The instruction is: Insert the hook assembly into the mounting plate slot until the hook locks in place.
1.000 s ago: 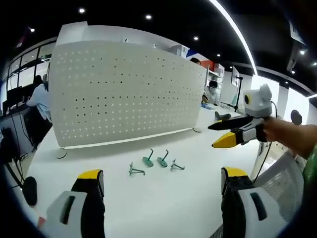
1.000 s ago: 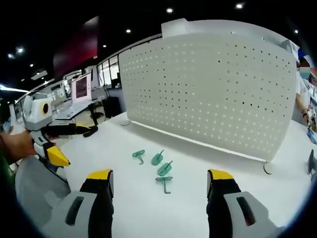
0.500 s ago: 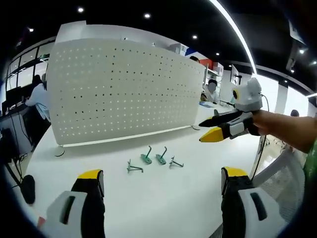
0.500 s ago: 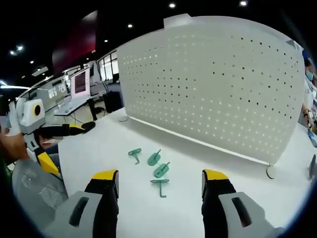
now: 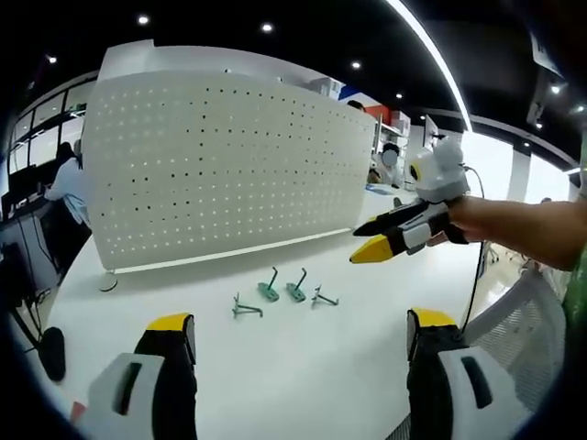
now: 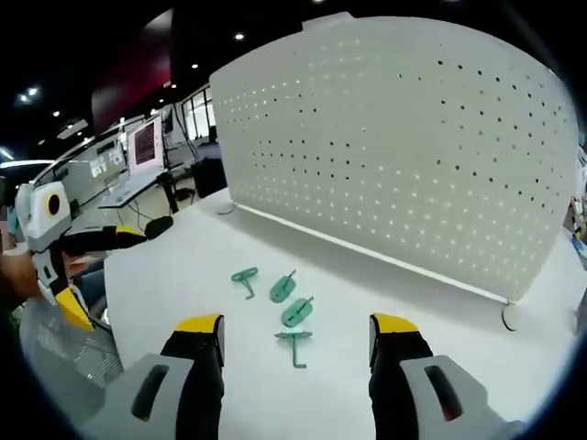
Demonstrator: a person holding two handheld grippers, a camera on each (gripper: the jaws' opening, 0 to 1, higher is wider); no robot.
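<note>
Several small green hooks [image 5: 282, 296] lie loose on the white table, in front of the upright white pegboard plate [image 5: 220, 165]. The hooks [image 6: 280, 307] lie just ahead of my right gripper [image 6: 293, 332], which is open with nothing between its yellow-tipped fingers. The pegboard [image 6: 404, 156] rises behind them. My left gripper [image 5: 298, 325] is open too and hangs well short of the hooks. The right gripper [image 5: 383, 238] reaches in from the right of the left gripper view, held by a hand, above the table. The left gripper [image 6: 73, 275] shows at the left edge of the right gripper view.
The white table [image 5: 303, 367] runs wide around the hooks. A mesh chair back [image 5: 527, 339] stands at the right table edge. People sit at desks behind the pegboard [image 5: 69, 183]. Monitors and desks [image 6: 138, 156] line the far left.
The right gripper has moved forward and left toward the hooks and pegboard; the hooks now lie closer in its view. The left gripper has held nearly still.
</note>
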